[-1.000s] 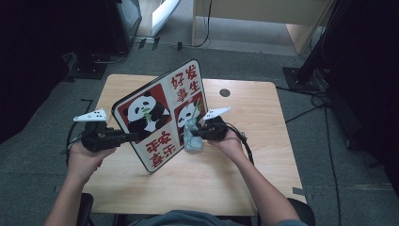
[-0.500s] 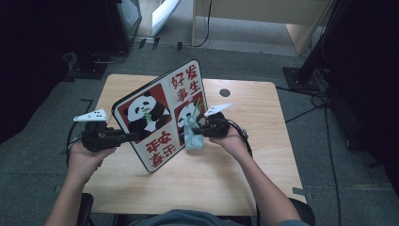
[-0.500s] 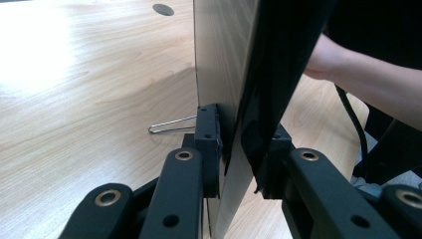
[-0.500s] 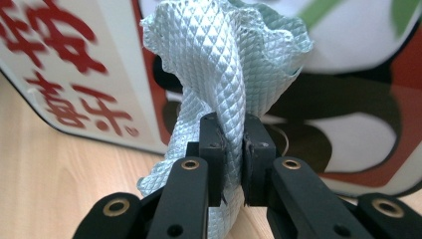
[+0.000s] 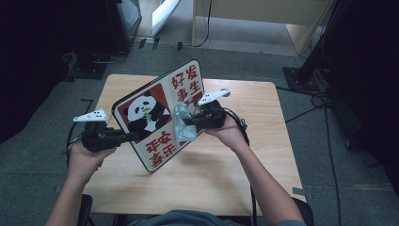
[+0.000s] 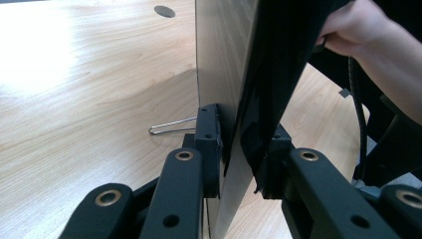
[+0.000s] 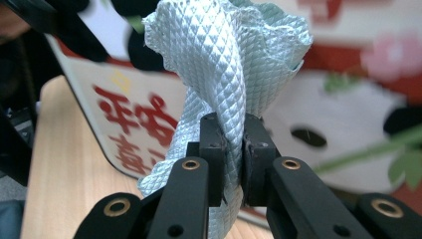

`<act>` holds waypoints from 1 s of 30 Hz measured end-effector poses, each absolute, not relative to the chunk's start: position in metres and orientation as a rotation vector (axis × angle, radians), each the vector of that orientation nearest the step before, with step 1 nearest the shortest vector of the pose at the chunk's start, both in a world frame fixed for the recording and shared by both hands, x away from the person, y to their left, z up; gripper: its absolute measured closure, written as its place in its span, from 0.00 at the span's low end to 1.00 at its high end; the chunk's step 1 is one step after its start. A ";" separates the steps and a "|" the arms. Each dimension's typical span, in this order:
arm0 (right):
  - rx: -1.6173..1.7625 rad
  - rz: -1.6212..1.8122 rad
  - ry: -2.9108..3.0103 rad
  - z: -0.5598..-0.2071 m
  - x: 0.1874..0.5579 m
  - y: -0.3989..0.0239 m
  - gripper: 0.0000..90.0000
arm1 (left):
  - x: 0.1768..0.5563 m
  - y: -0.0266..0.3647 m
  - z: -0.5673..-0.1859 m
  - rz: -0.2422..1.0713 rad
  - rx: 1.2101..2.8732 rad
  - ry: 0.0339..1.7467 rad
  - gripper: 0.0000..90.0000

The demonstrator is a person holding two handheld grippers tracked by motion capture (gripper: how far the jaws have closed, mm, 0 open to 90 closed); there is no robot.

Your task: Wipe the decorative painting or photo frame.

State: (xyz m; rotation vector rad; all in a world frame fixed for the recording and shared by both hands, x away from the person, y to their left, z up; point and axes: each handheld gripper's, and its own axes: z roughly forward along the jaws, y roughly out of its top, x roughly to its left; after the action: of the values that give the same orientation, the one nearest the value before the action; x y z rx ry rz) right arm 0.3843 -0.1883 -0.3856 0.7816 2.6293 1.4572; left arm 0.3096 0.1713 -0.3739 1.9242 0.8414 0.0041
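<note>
Above the wooden counter [image 5: 263, 155], the left hand-held gripper [image 5: 126, 137] clamps the panda sign board's [image 5: 160, 115] left edge, holding it tilted upright so the right hand-held gripper [image 5: 187, 121], pinching a pale-green cloth [image 5: 182, 125], can wipe its face.

A wooden tabletop [image 5: 263, 155] stands on grey carpet [image 5: 47, 179]. It has a dark round hole [image 6: 164, 10] near its far edge. Black cables [image 5: 324, 101] lie on the carpet.

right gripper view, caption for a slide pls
Right hand-held gripper shut on pale quilted cloth before the panda board.
</note>
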 end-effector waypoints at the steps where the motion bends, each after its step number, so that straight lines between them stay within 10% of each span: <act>1: 0.758 1.472 2.629 -0.379 0.384 -0.186 0.92 | 0.310 0.171 -0.374 0.003 1.923 0.843 0.85; 30: 0.495 1.675 2.580 -0.313 0.396 -0.143 0.92 | 0.308 0.170 -0.374 0.011 1.916 0.867 0.86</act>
State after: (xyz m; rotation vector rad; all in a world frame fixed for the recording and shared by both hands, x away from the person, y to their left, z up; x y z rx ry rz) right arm 0.3959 -0.1429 -0.3133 0.4947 2.5804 1.6747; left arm 0.3079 0.1703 -0.3737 1.9156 0.8672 0.0110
